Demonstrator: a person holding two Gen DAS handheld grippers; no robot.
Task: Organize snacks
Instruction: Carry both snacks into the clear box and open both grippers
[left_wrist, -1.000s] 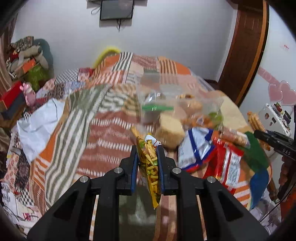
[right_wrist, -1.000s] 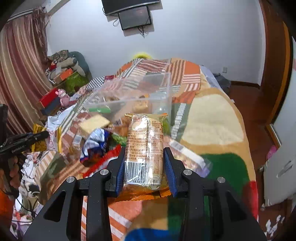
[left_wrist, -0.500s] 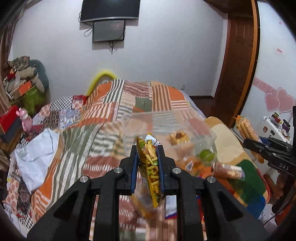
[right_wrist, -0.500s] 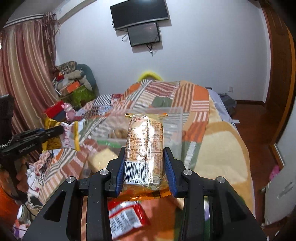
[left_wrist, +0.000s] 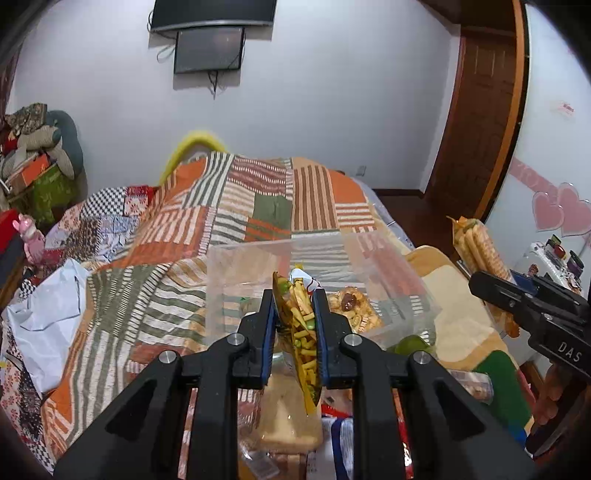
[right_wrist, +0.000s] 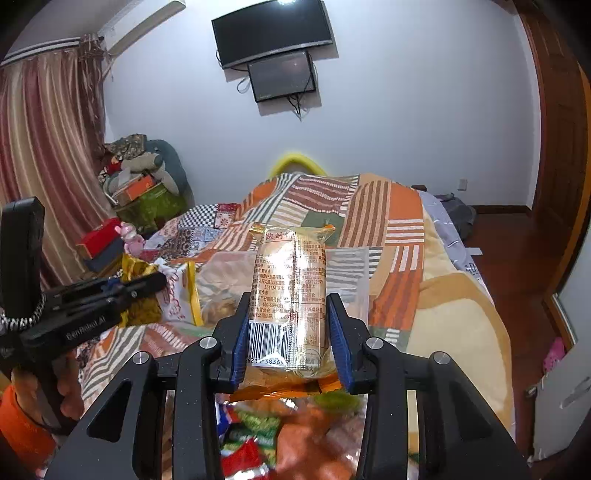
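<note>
Over the patchwork bed (left_wrist: 155, 295), both grippers have risen from the snack pile toward the clear plastic bin (left_wrist: 391, 258). The left gripper (left_wrist: 295, 332) pinches a yellow snack-stick packet (left_wrist: 301, 325) tight at the bin's near wall; the right gripper (right_wrist: 290, 325) clamps a biscuit pack (right_wrist: 288, 291) just short of it. Both drops look imminent.

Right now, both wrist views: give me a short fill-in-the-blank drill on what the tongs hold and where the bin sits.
1. The left tongs are shut on a thin ____ snack bag.
2. The right tongs grip a biscuit pack with a ____ printed near its lower end.
3. The clear plastic bin rests on the patchwork ____.

Missing words: yellow; barcode; blanket
</note>
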